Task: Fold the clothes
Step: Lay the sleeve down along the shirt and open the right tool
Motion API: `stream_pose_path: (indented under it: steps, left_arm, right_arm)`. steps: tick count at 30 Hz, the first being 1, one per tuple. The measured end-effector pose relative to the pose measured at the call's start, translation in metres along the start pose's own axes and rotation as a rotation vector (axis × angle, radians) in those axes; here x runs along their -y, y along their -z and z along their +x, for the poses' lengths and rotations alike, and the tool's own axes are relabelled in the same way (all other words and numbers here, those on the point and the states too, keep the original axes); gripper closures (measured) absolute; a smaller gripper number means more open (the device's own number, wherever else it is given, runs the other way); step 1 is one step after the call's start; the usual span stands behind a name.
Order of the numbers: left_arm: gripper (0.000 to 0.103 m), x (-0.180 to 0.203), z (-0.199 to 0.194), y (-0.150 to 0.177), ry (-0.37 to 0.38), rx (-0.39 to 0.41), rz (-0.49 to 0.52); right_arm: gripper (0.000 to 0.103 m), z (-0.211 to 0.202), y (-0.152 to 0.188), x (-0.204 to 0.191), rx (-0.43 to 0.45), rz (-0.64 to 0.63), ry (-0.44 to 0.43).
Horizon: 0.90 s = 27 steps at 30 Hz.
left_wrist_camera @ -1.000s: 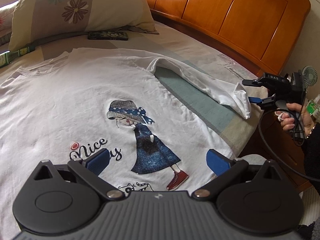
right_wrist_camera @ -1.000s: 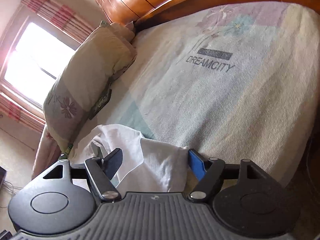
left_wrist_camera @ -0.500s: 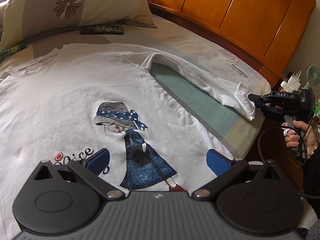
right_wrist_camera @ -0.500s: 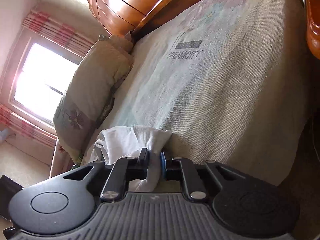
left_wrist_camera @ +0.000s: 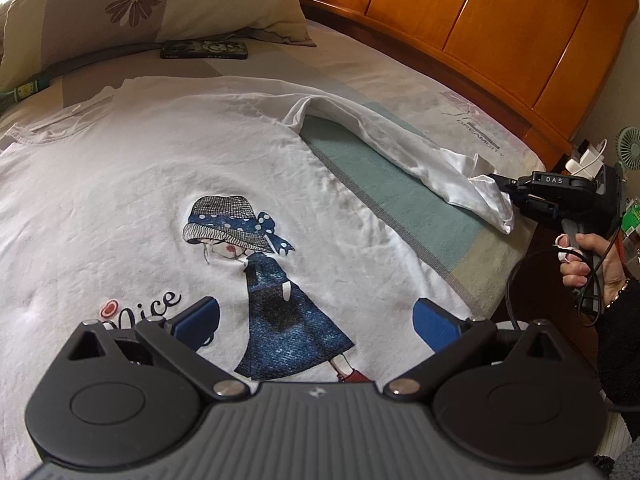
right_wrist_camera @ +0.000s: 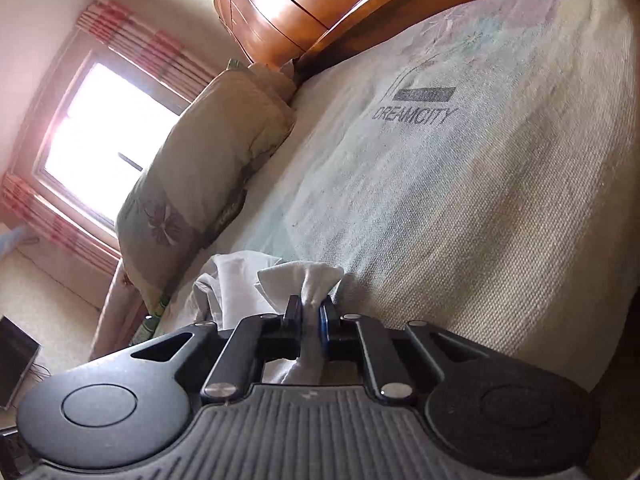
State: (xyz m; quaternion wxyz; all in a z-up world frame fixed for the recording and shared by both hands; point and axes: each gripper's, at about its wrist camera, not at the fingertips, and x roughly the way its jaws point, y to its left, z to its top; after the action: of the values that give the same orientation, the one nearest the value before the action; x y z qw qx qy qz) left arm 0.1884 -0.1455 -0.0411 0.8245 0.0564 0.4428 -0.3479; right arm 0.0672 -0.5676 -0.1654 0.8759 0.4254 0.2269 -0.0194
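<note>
right gripper (right_wrist_camera: 309, 312) is clamped on the cuff of the long sleeve (left_wrist_camera: 400, 144), fabric bunched between the pads. left gripper (left_wrist_camera: 316, 320) is spread wide with nothing in it, hovering over the lower front of the white t-shirt (left_wrist_camera: 140, 200), which lies flat, print side up, on the bed (left_wrist_camera: 400, 76). If that sleeve is going across the body, I'd lift it just enough to clear and keep it taut so it lands flat, with the left one pinning the body near the armpit. Hard to tell: the other sleeve and hem are cut off, and there's some dark flat thing (left_wrist_camera: 204, 49) by the pillow (left_wrist_camera: 140, 4), can't make out what
</note>
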Motion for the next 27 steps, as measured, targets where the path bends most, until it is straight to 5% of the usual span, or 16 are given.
stream_pose_path:
  steps: [19,27]
  left_arm:
    - [0.001,-0.014,0.001,-0.002,-0.046,0.001,-0.031]
    - [0.001,-0.026,0.004,-0.002,-0.064,0.0,-0.057]
  right_arm:
    - [0.092,0.048,-0.169,-0.05,0.131,-0.39,0.275]
    - [0.092,0.08,-0.19,-0.056,0.142,-0.413,0.366]
